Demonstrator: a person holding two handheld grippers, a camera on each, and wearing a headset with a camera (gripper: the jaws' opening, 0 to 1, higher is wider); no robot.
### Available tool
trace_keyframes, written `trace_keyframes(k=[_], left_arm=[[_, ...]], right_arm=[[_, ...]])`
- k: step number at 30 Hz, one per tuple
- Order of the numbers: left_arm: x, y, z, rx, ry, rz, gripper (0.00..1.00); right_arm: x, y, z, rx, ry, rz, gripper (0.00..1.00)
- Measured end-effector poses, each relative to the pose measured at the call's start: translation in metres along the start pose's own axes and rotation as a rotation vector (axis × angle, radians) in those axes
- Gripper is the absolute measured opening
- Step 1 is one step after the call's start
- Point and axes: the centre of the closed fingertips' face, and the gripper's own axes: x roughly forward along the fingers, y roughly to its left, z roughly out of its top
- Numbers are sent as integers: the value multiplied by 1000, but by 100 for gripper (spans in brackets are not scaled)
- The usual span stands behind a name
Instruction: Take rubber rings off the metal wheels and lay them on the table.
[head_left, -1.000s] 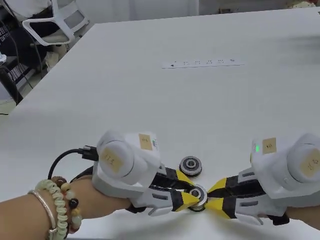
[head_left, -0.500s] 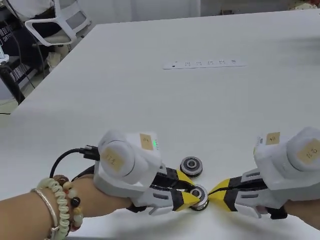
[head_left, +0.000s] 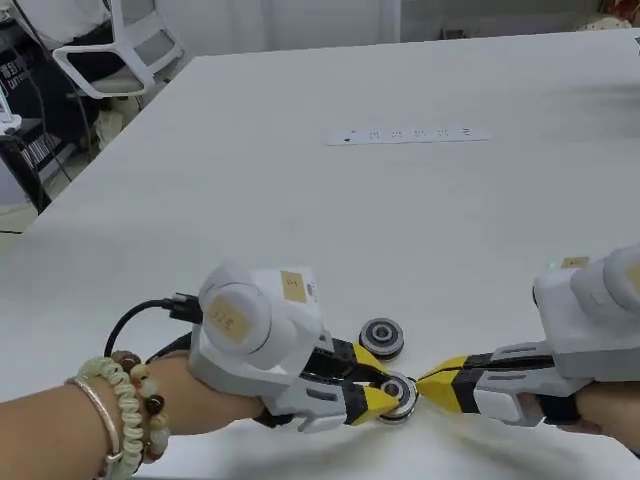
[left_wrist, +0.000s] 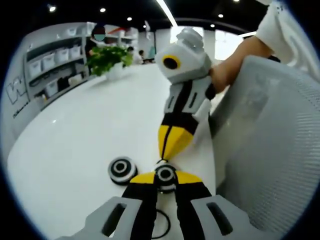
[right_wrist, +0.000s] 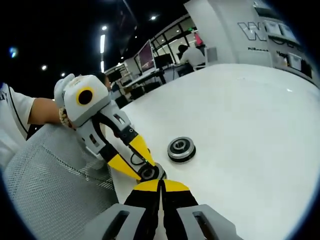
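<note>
1. My left gripper's (head_left: 388, 392) fingers clamp a metal wheel (head_left: 399, 392) on the surface (head_left: 300, 200).
2. My right gripper's (head_left: 428, 384) fingers are together, tips touching that wheel.
3. A second wheel (head_left: 381, 335) lies just beside.

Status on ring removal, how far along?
Done: nothing clearly finished yet. In hand: left tongs clamp one wheel; right tongs closed at its rim, apparently tugging. Remaining: second wheel, dark rubber ring on, sitting on the table.
</note>
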Motion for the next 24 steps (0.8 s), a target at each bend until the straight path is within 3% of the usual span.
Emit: trace_keyframes(k=[9, 24], left_arm=[[2, -1, 1, -1, 1, -4, 14], [4, -2, 3, 2, 3, -5, 14]], right_arm=[[-2, 6, 0, 43, -8, 16, 0], [-2, 1, -2, 5, 11, -4, 0]])
